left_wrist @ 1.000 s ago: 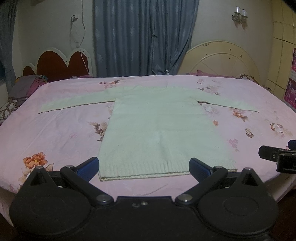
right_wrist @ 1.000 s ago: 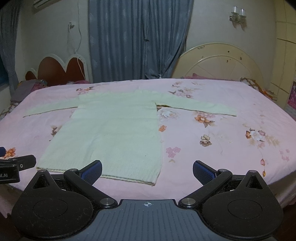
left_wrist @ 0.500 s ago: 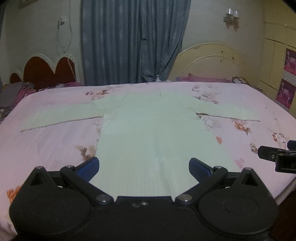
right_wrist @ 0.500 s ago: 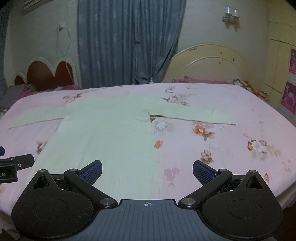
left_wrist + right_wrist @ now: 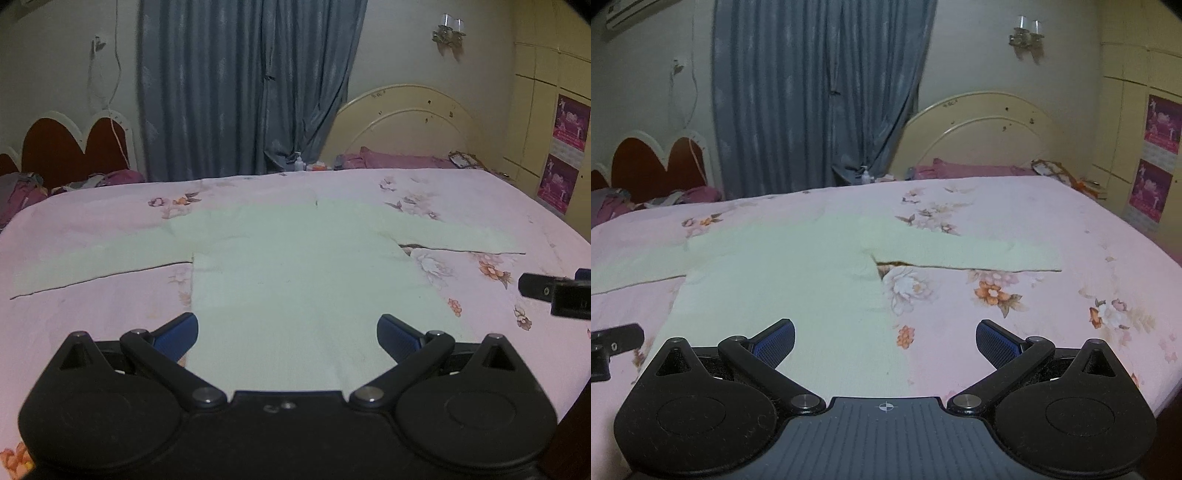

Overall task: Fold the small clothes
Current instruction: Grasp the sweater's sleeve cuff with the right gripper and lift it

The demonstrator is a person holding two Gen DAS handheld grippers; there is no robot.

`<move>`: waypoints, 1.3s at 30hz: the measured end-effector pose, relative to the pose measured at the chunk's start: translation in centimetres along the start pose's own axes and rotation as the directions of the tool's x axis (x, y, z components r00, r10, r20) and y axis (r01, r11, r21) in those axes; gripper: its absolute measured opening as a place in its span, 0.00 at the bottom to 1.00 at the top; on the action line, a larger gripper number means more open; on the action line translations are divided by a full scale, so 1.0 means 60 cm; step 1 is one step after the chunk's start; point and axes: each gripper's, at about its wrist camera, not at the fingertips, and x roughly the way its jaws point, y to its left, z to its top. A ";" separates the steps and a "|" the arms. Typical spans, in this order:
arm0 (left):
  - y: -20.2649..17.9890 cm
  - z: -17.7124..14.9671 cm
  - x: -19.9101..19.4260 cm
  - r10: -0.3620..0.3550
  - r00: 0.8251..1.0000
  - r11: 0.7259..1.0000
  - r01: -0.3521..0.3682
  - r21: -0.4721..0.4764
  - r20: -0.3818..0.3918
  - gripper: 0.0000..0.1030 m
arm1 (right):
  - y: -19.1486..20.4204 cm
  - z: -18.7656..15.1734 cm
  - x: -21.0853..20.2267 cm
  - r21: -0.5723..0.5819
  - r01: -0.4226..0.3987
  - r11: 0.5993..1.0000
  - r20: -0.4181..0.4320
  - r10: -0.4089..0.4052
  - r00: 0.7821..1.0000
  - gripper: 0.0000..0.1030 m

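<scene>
A pale green long-sleeved sweater point(image 5: 295, 280) lies flat on the pink floral bedsheet point(image 5: 480, 206), both sleeves spread out sideways. It also shows in the right wrist view point(image 5: 783, 280). My left gripper point(image 5: 288, 334) is open and empty, over the sweater's lower body. My right gripper point(image 5: 884, 341) is open and empty, over the sweater's right side edge and the sheet. The right gripper also shows at the right edge of the left wrist view point(image 5: 554, 291). The sweater's hem is hidden behind both grippers.
A cream arched headboard point(image 5: 402, 125) and a red heart-shaped headboard point(image 5: 70, 147) stand behind the bed. Grey-blue curtains point(image 5: 243, 88) hang at the back. Crumpled clothes point(image 5: 22, 188) lie at the far left. The bed's right edge point(image 5: 1167, 258) drops off.
Both grippers have moved forward over the bed. The sweater's hem, seen before, is now hidden under them. The sweater has not moved.
</scene>
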 end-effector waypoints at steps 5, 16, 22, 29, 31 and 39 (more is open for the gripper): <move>-0.016 0.014 0.039 -0.015 1.000 1.000 0.014 -0.006 -0.022 1.00 | -0.026 0.013 0.034 0.004 0.035 0.999 -0.013 -0.035 0.999 1.00; -0.073 0.077 0.161 0.037 0.997 0.999 -0.038 -0.008 -0.068 1.00 | -0.120 0.075 0.182 0.041 0.047 0.998 -0.033 -0.046 0.998 1.00; -0.136 0.111 0.246 0.047 0.993 0.998 -0.043 0.037 -0.106 1.00 | -0.232 0.107 0.288 0.120 0.069 0.990 -0.058 -0.062 0.996 1.00; -0.195 0.111 0.321 0.064 0.982 0.994 -0.046 0.102 -0.179 1.00 | -0.366 0.111 0.398 0.227 0.134 0.965 -0.106 -0.113 0.988 0.99; -0.205 0.112 0.336 0.073 0.979 0.992 -0.051 0.119 -0.192 1.00 | -0.396 0.107 0.418 0.263 0.145 0.954 -0.111 -0.119 0.987 0.99; -0.225 0.130 0.381 0.111 0.969 0.987 -0.081 0.141 -0.222 1.00 | -0.496 0.084 0.478 0.408 0.173 0.896 -0.172 -0.110 0.979 0.57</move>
